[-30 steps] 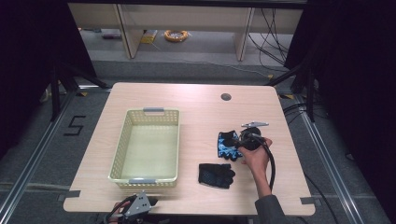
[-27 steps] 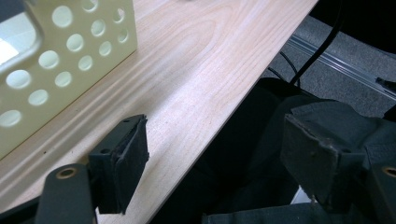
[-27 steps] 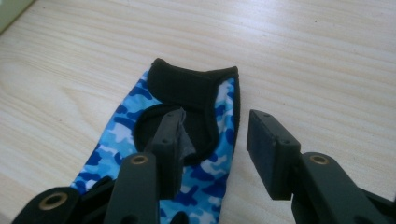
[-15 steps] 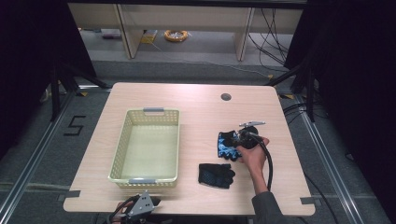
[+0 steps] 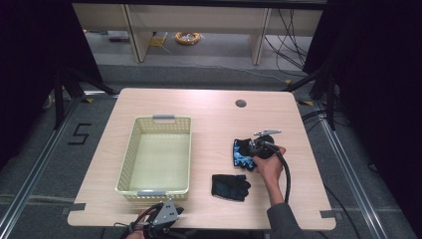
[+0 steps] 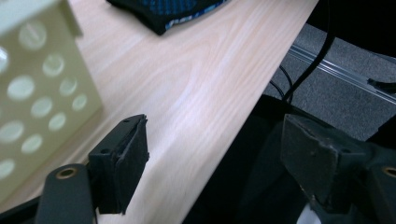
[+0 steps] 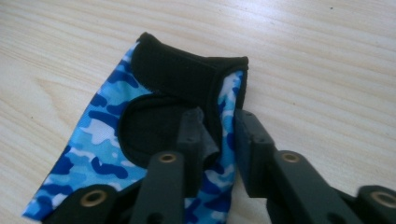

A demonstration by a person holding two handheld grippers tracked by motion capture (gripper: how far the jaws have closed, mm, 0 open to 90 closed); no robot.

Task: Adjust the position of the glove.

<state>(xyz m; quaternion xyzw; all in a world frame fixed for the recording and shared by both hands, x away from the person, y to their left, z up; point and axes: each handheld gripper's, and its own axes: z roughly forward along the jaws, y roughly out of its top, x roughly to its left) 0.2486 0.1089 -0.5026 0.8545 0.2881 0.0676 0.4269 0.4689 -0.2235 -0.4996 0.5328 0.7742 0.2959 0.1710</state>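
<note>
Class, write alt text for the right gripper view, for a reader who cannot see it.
The right gripper has its two black jaws nearly closed on the edge of a blue camouflage glove with a black wrist strap. The glove lies flat on a light wooden table.

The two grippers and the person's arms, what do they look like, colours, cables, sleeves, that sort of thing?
Both grippers have black jaws with brass-coloured rivets. The left gripper carries a grey three-cornered plate on top. The right gripper has a similar grey plate and trails a thick black cable. The right arm wears a dark grey sleeve.
</note>
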